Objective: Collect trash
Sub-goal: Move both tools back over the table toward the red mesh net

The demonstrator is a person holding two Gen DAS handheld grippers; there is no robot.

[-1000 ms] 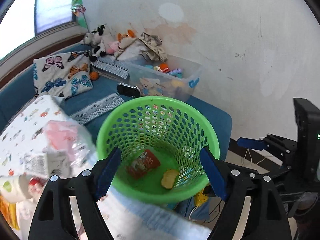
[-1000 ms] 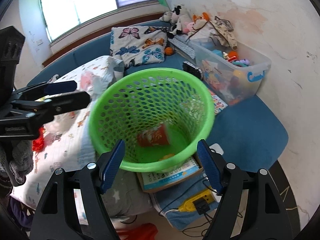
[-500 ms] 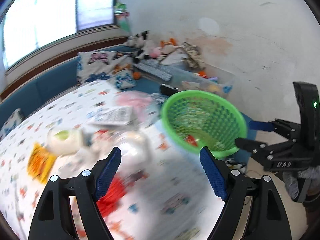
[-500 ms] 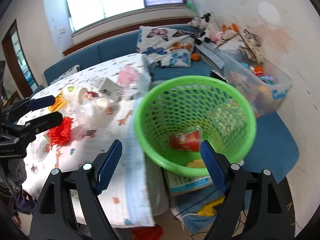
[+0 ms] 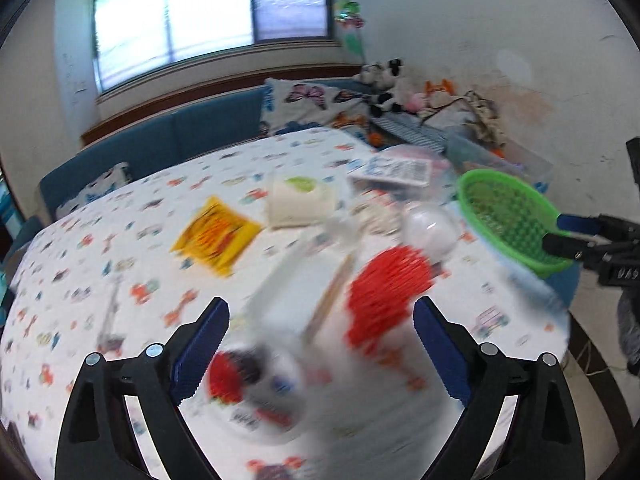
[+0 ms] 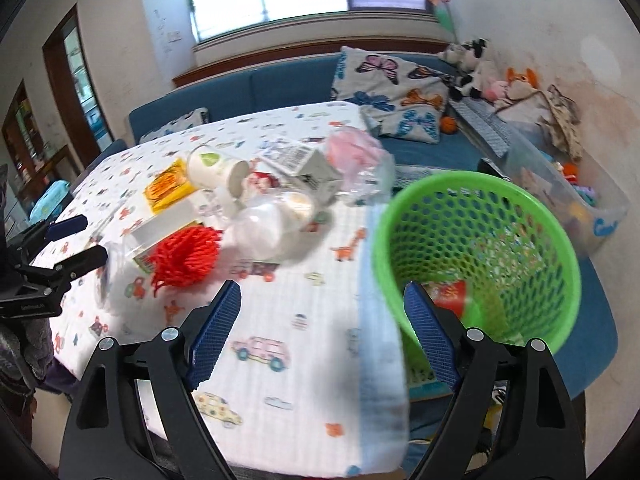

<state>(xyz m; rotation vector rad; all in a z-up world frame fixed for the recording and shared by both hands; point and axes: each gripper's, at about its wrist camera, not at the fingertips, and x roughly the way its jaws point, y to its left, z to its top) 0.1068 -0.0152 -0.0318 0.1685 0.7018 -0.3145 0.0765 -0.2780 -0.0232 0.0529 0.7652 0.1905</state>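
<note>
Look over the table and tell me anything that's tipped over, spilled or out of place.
The white paper cup lies on its side, mouth toward the basket, among trash strewn over the tablecloth: a yellow wrapper, a red frilly clump and a clear plastic container. The green basket already holds a red wrapper. No spill shows.

You have one green basket (image 6: pixel 476 236) beside the worktop (image 6: pixel 288 344); on it, one yellow packet (image 6: pixel 166 190), one white cup (image 6: pixel 216 170), one red fringed ball (image 6: pixel 186 256), one clear plastic dome (image 6: pixel 264 226); two claws: left (image 5: pixel 320 350), right (image 6: pixel 322 328)
</note>
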